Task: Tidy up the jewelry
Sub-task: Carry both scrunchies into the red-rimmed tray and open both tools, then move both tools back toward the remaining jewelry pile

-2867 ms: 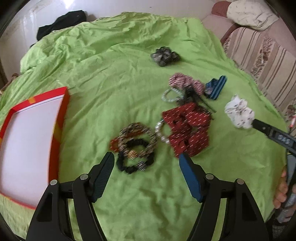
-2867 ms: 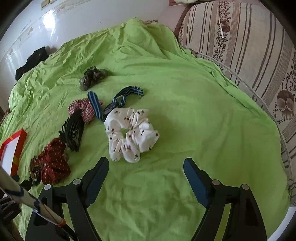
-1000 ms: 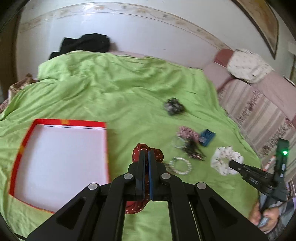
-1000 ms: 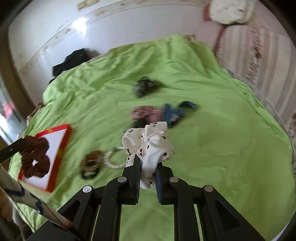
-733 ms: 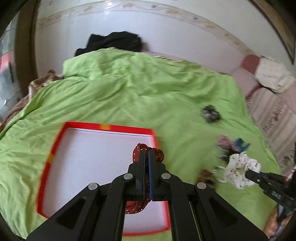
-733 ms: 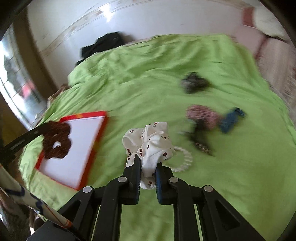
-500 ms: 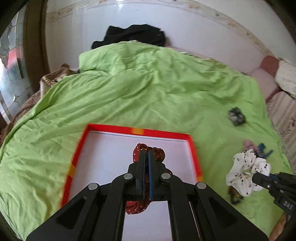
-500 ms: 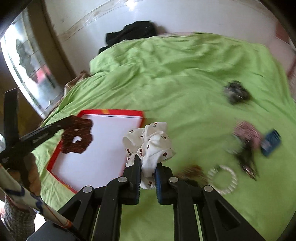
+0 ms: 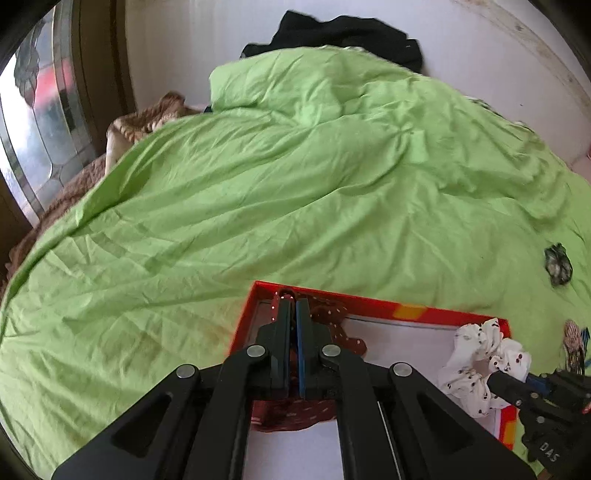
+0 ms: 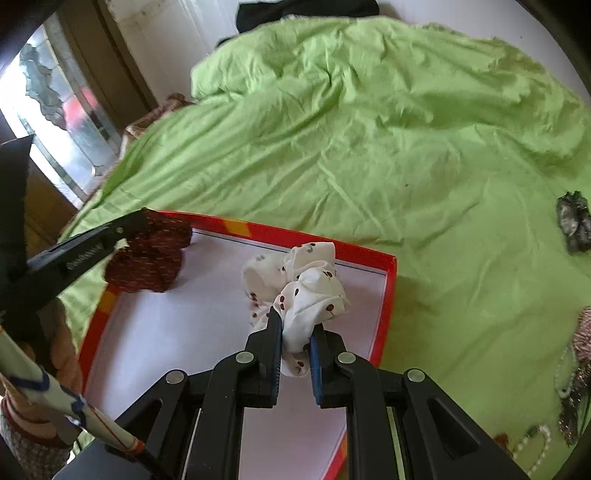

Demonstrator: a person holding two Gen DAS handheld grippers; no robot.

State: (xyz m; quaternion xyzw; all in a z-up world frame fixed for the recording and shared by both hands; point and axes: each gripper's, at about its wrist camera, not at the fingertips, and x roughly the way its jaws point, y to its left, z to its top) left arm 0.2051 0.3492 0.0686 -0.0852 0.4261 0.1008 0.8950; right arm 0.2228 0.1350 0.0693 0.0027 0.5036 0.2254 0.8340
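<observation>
A red-rimmed tray (image 9: 373, 303) with a white floor lies on the green bedspread (image 9: 295, 166); it also shows in the right wrist view (image 10: 388, 306). My left gripper (image 9: 292, 306) is shut on a dark red dotted scrunchie (image 9: 332, 314) and holds it over the tray's far left corner; the scrunchie also shows in the right wrist view (image 10: 151, 258). My right gripper (image 10: 295, 321) is shut on a white cherry-print scrunchie (image 10: 310, 288) over the tray's far right part; it also shows in the left wrist view (image 9: 480, 354).
A dark grey scrunchie (image 10: 574, 221) lies on the bedspread to the right. More hair ties and a bead bracelet (image 10: 569, 398) lie at the right edge. Black clothing (image 9: 343, 33) lies at the far wall. A window (image 10: 55, 110) is at left.
Both grippers have swung left and lowered over the tray, each still holding its scrunchie. The tray now lies right under both grippers.
</observation>
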